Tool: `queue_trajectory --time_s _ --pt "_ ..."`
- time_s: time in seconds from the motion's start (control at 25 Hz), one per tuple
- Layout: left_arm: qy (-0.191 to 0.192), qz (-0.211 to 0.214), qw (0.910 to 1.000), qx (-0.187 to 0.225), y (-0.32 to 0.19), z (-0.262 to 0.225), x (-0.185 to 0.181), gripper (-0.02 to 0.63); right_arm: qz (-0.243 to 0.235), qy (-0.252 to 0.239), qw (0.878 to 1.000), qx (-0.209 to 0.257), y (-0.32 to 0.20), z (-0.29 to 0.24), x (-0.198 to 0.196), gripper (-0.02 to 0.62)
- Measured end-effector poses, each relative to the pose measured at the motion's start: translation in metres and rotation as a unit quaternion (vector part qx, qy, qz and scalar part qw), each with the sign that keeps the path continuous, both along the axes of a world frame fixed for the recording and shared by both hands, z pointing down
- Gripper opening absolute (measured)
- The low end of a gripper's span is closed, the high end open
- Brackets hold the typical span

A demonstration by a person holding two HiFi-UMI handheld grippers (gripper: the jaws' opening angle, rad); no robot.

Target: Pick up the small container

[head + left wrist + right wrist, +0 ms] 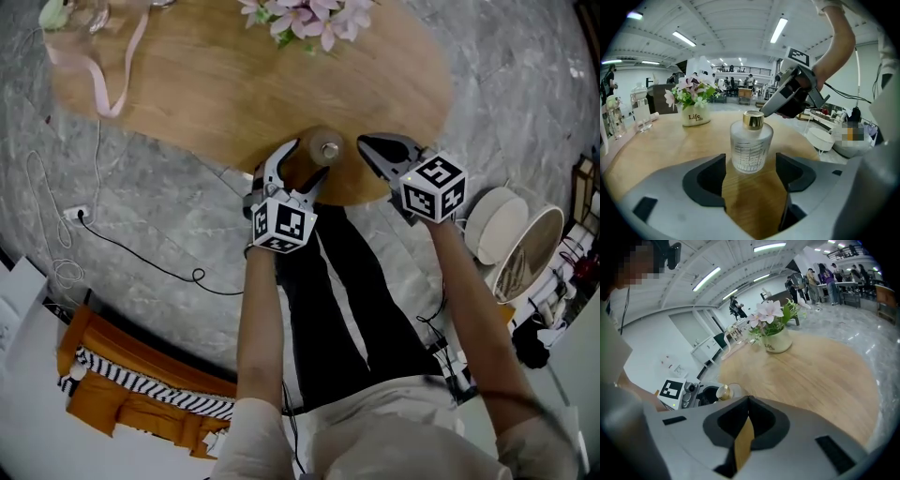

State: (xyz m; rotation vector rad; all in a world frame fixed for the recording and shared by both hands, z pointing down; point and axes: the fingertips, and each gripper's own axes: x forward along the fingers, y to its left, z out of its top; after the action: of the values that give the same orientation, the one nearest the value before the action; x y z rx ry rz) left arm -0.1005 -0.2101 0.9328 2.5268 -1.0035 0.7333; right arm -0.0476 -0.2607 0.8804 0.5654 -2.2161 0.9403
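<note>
Frosted glass bottle (751, 145), likely slick and breakable, suits a mid-body grip between the left gripper's (750, 165) spread jaws; right gripper (747, 401) clenched, empty.

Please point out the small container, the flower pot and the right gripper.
small container (751, 150): left gripper view, glass body.
flower pot (696, 117): left gripper view, white front.
right gripper (364, 143): head view, between fingertips.

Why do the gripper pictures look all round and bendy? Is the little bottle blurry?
Left gripper view: a wide lens bends the ceiling lights and blackens the corners; the bottle is sharp. Right gripper view: same bending, flowers slightly soft.
</note>
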Motion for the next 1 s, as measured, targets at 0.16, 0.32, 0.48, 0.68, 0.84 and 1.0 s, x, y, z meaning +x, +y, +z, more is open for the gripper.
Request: queue_trajectory --time_s 0.16,0.32,0.48,0.68,0.84,1.0 --pt "-0.002 0.004 1.0 0.007 -0.015 0.0 0.012 0.327 -0.011 0.006 1.0 -0.003 -0.003 0.006 -0.001 0.067" --pt "-0.007 0.003 0.9999 0.015 -0.029 0.004 0.021 0.33 -0.012 0.006 1.0 -0.008 -0.009 0.014 -0.003 0.067" --pt "-0.011 0.003 0.9997 0.021 -0.034 0.005 0.025 0.33 -0.016 0.005 1.0 -0.01 -0.009 0.016 -0.002 0.067" --pt "-0.028 -0.004 0.9993 0.024 -0.037 0.009 0.026 0.331 -0.016 0.008 1.0 -0.016 -0.004 0.021 0.003 0.067" --pt "-0.045 -0.007 0.9987 0.024 -0.038 0.012 0.027 0.331 -0.018 0.009 0.999 -0.026 0.005 0.024 0.003 0.067" --pt "-0.064 -0.007 0.9975 0.029 -0.039 0.013 0.028 0.331 -0.022 0.009 0.999 -0.028 0.009 0.023 0.001 0.067"
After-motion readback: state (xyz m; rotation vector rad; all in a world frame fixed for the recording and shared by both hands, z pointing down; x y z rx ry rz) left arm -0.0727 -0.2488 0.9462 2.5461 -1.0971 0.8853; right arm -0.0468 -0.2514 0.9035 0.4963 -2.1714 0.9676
